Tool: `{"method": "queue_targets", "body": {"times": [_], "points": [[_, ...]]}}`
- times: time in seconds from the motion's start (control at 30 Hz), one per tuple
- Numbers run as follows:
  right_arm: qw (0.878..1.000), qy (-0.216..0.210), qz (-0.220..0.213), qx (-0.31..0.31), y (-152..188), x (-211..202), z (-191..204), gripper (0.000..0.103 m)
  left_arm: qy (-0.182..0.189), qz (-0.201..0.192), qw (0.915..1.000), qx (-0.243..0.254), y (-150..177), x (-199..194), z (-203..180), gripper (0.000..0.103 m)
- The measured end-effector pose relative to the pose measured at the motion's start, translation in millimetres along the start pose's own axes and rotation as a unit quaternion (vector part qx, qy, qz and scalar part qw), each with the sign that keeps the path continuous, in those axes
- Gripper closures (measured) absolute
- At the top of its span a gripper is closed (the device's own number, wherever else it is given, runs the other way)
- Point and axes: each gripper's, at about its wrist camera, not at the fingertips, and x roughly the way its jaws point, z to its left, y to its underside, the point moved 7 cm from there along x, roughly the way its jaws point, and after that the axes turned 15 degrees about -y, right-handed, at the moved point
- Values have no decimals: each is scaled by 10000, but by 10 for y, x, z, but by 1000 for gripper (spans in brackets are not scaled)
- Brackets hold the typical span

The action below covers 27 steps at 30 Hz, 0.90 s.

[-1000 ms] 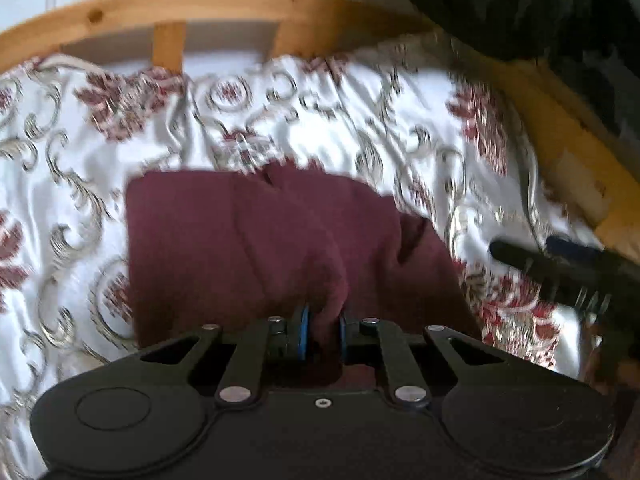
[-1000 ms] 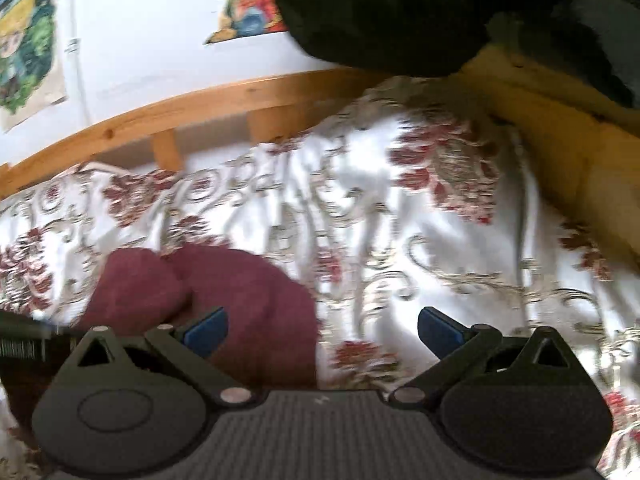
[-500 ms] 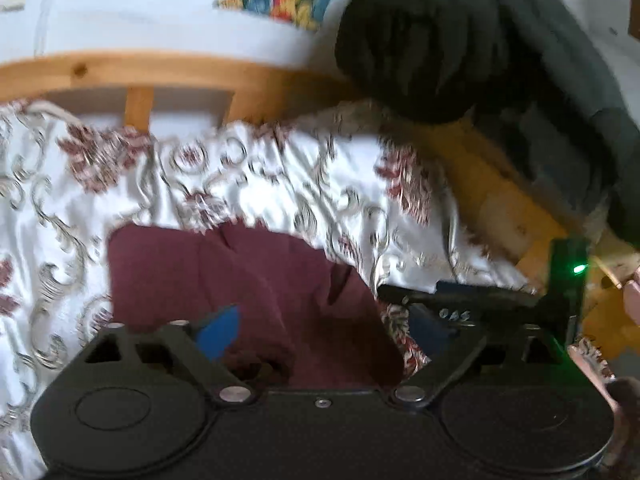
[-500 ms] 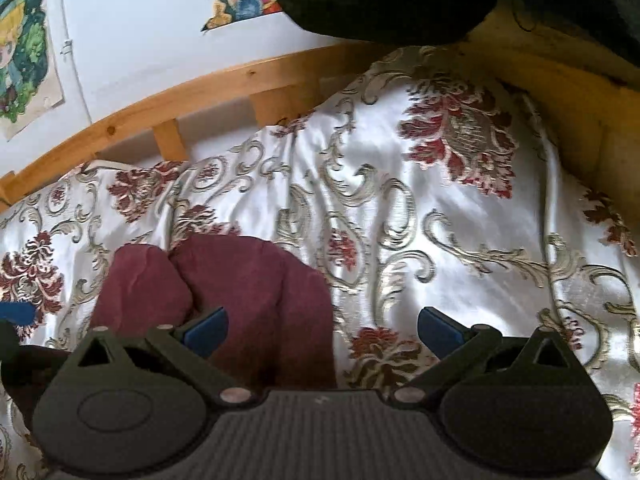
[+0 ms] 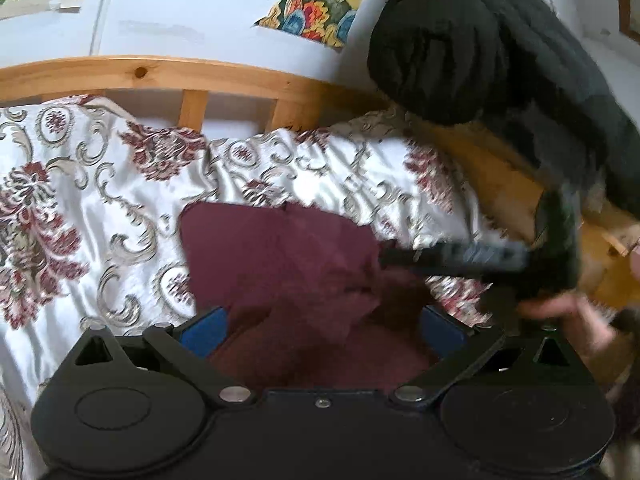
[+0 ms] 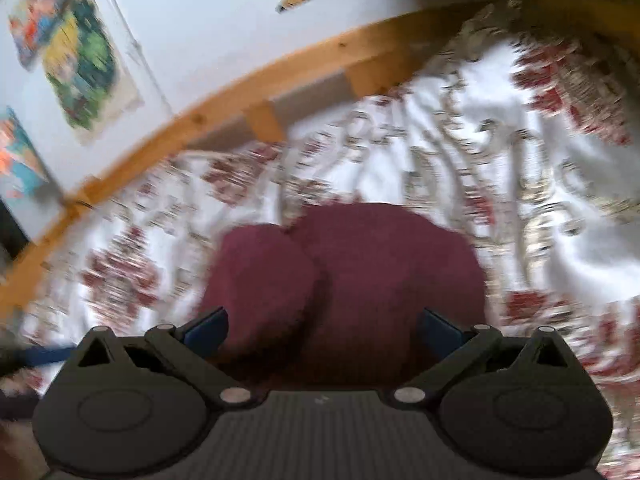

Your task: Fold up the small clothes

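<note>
While lying bunched and partly doubled on the patterned bedspread [image 5: 120, 184], maroon garment [image 5: 280, 264] judged mid-fold, unfinished; left claw [image 5: 320, 328] and right claw [image 6: 320, 328] both spread wide, holding nothing.

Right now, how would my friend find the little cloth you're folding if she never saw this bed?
Find the wooden bed frame against the wall, then the shiny white bedspread patterned with red flowers and gold swirls. The maroon garment lies bunched on it: the only plain, dark-red thing there, unlike the black bundle on the frame.
</note>
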Motion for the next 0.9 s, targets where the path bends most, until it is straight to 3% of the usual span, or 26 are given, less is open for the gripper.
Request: {"method": "queue_targets", "body": {"times": [0.17,0.3,0.57,0.8,0.9], "points": [[9947,-641,-63,802,103,176,34,0,-118,265,9990,334,110,161,-65,1],[9873,-969,276,1225,233,393,27,0,-107,474,9981,366,200,282,-55,1],[9800,-1022,584,1602,342,720,-95,0,-282,643,9958,582,254,359,-89,1],[9764,-1170,276,1793,302,694,-166,0,-309,686,9937,833,272,376,-123,1],[9783,-1109,138,1743,257,661,-186,8,-305,671,9943,776,264,373,-105,2]]}}
